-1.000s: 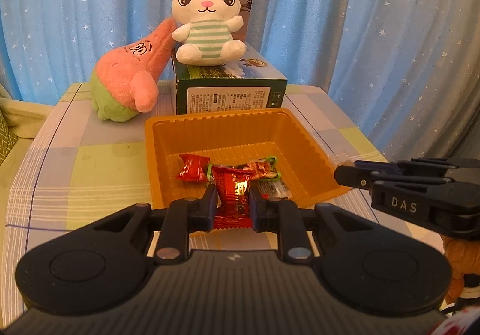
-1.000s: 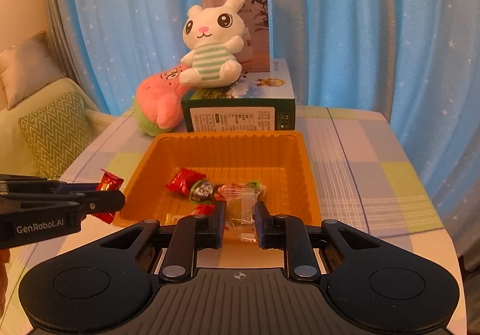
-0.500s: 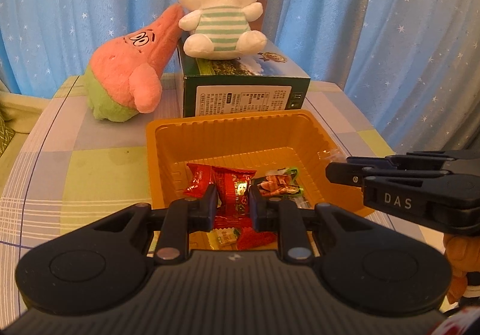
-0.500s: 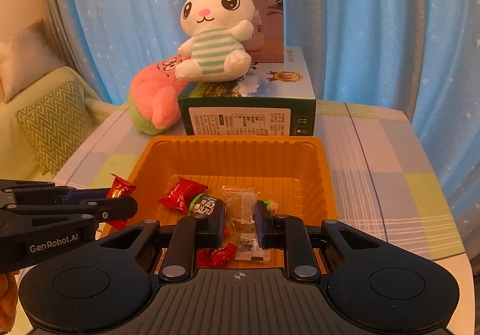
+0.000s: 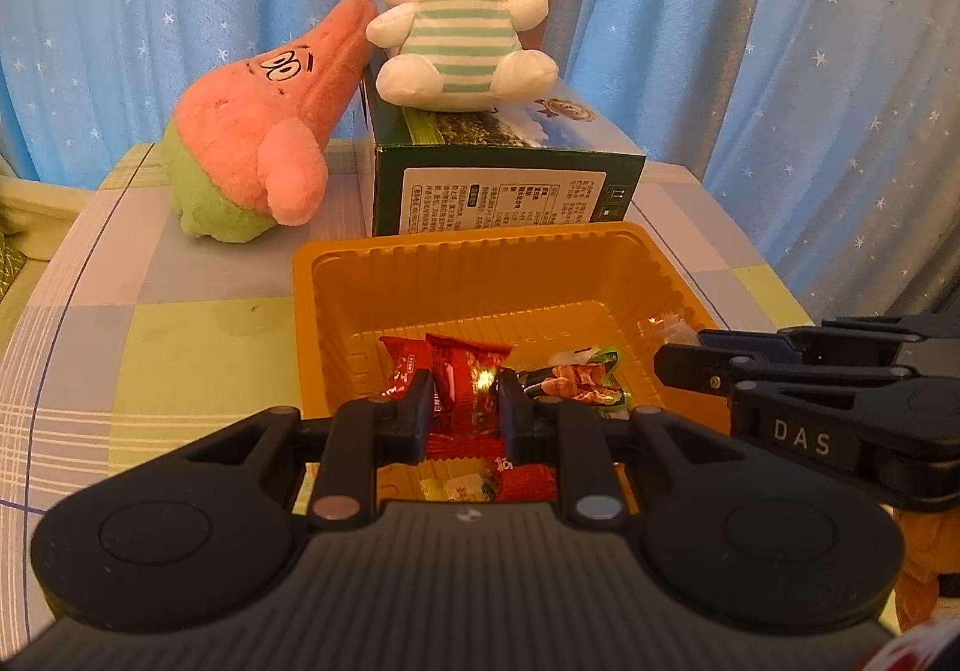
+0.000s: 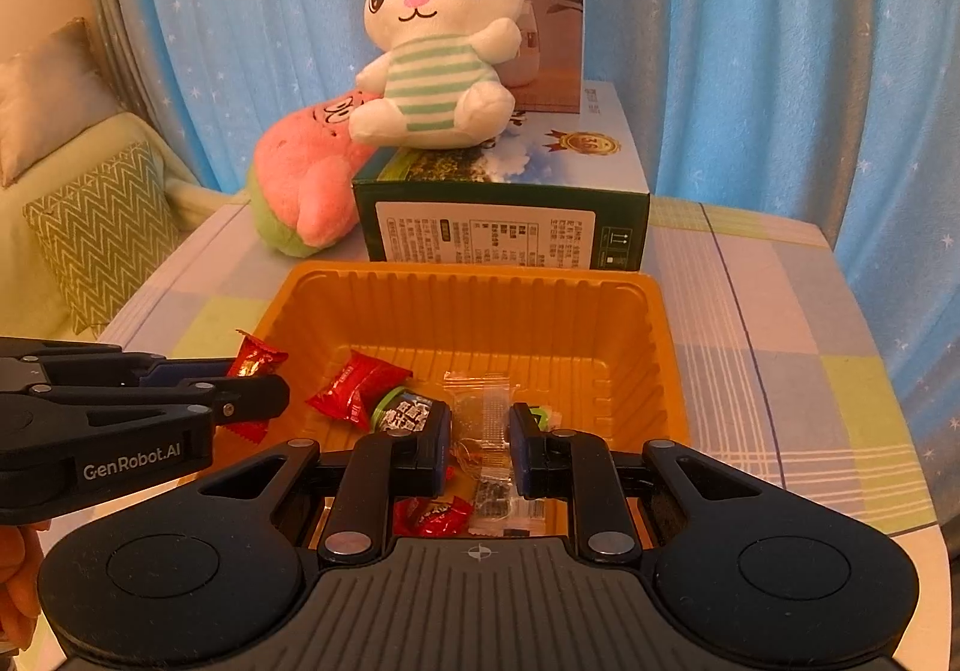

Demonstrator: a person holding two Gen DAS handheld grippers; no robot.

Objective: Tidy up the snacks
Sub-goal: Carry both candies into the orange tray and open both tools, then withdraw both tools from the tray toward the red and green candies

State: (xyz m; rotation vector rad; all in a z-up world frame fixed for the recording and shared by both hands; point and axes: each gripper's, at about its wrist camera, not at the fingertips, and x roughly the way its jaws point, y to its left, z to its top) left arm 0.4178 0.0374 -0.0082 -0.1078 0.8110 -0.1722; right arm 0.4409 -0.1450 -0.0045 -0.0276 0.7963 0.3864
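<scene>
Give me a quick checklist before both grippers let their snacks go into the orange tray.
1. Left gripper holds the red snack packet; its jaws have just been opening slightly: ok.
2. Right gripper shut on the clear snack packet: ok.
3. Both packets above the orange tray: ok.
4. Tray has bare floor left at the back: ok.
5. Grippers apart from each other: ok.
6. Height of packets above tray floor: cannot tell.

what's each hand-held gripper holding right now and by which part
Left hand-held gripper: a red snack packet, pinched across its middle, jaws just easing open. Right hand-held gripper: a clear snack packet, pinched across its middle.
</scene>
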